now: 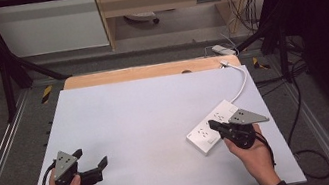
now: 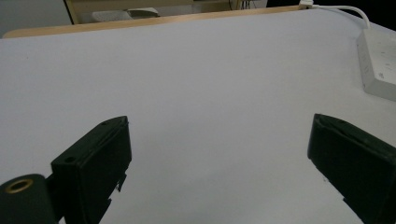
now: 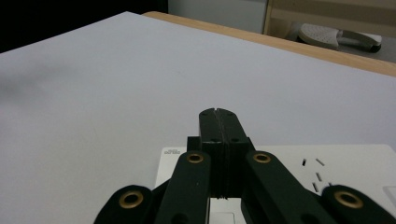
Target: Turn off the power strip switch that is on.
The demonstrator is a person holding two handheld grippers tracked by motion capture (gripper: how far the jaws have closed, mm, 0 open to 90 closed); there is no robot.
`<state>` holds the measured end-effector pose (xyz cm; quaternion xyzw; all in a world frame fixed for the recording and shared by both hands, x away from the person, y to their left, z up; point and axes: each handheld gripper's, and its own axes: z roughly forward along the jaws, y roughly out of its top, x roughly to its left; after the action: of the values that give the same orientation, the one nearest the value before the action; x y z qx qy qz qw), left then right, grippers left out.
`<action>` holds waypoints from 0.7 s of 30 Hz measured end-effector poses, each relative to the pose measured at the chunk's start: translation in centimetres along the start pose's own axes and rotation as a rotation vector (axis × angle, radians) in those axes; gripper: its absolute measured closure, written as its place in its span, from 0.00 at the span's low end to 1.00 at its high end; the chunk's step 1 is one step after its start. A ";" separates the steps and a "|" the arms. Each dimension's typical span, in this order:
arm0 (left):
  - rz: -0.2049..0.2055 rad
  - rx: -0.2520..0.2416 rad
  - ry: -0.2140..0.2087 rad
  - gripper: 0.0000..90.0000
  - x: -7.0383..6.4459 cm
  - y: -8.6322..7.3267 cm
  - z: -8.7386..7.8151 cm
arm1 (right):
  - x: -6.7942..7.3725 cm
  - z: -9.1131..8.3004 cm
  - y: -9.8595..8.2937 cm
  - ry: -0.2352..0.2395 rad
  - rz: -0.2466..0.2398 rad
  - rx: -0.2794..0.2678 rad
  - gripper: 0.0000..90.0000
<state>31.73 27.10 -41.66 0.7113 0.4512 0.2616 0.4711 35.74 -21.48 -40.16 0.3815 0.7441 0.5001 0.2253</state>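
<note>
A white rectangular plastic power strip (image 1: pixel 212 126) lies flat on the pale grey desk (image 1: pixel 147 120) toward its right side, its white cable (image 1: pixel 240 79) curving off to the far edge, where a strip of light wood (image 1: pixel 139 73) shows. The right gripper (image 1: pixel 214 125) hovers over the near end of the strip, its jaws pressed together with nothing between them; in the right gripper view the closed tips sit above the strip's near end, socket slots beside them. The left gripper (image 1: pixel 91 157) is held near the front left of the desk, well apart from the strip, jaws spread wide and empty over bare desk.
</note>
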 end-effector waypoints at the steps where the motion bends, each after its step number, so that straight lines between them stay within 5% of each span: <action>1: 0.002 0.002 0.000 0.07 0.0 0.0 0.0 | 0.0 0.0 -0.1 0.000 0.006 0.006 1.00; 21: 0.001 0.000 -0.004 0.07 -0.2 0.2 0.3 | 0.1 -0.2 -1.4 -0.013 0.030 0.052 1.00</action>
<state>32.01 26.78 -41.57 0.7123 0.4497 0.2603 0.4719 35.06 -21.84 -41.31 0.4017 0.7495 0.4813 0.2127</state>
